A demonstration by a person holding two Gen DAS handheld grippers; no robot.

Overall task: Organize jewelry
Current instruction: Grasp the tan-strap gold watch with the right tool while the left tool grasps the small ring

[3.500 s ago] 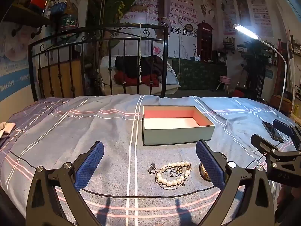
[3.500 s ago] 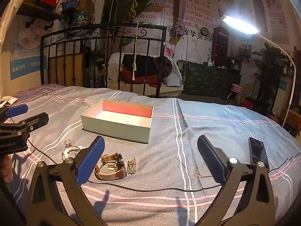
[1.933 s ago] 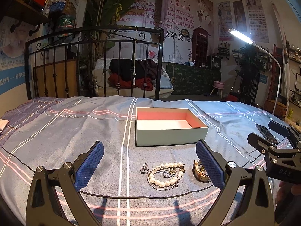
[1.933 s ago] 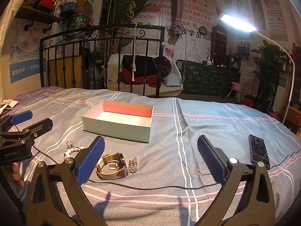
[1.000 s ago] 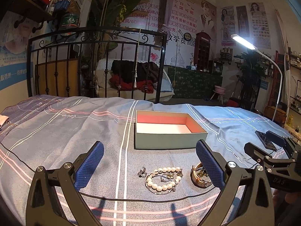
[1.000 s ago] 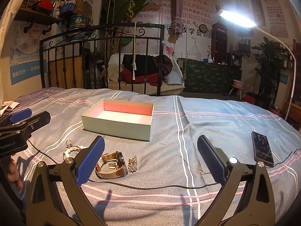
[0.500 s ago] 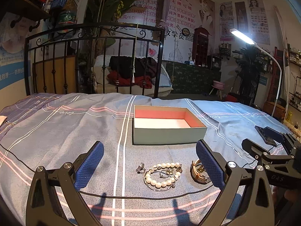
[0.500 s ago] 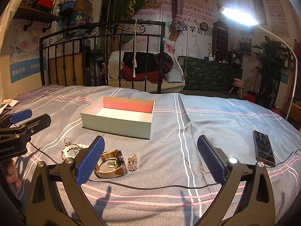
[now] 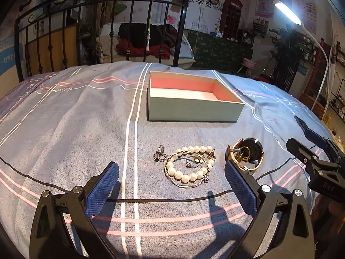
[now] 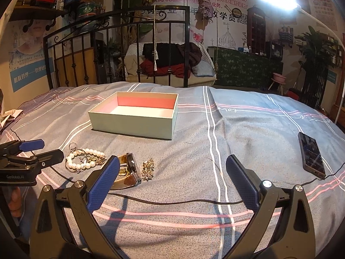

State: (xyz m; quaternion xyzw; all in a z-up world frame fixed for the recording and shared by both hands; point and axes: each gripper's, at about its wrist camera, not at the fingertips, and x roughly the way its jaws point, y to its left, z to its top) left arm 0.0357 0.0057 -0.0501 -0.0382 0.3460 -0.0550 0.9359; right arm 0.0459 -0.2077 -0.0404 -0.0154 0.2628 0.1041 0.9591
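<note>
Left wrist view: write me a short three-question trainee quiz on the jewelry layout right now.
1. True or false: the box already holds jewelry.
2. Which piece lies nearest the left gripper's right finger: A) ring, B) pearl bracelet, C) watch?
3. Fill in: both grippers are ____ and hold nothing; the right gripper shows best in its own view.

Key: 1 false, the box interior looks bare. 2 C, the watch sits just behind that finger. 3 open.
</note>
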